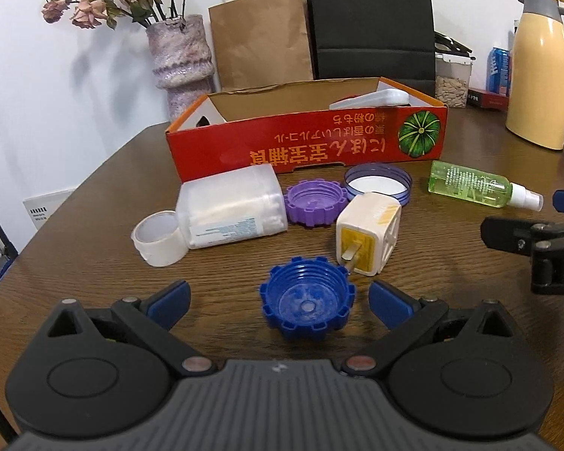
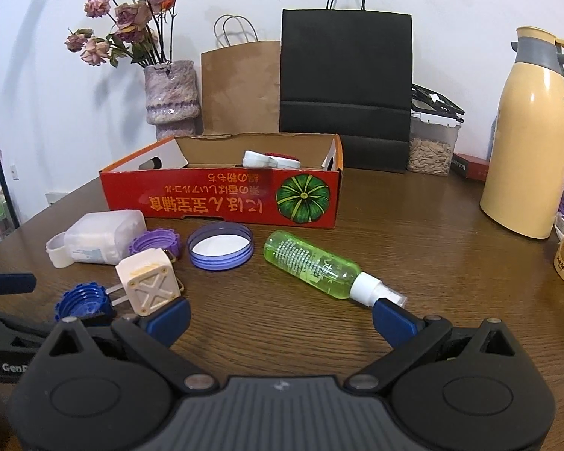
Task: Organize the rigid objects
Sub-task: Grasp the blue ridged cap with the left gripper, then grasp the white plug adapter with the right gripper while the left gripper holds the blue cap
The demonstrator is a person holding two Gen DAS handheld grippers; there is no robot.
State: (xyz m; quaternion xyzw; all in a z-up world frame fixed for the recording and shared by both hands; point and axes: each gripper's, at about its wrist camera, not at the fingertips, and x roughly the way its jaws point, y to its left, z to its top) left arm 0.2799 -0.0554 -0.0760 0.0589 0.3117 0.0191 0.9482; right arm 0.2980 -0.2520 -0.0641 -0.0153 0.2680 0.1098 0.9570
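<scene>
Jaws of the left gripper (image 1: 278, 302) are spread wide, with the blue cap (image 1: 307, 298) lying between them on the counter (image 1: 94, 233) — open side up. Jaws of the right gripper (image 2: 280, 317) are spread too — green spray bottle (image 2: 312, 268) just beyond, pointing near-right.

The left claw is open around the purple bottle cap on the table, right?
Not quite. The left claw is open, but the cap between its fingers is the blue cap, not the purple one. The purple cap lies farther off, near the red box. The left wrist view shows this.
</scene>
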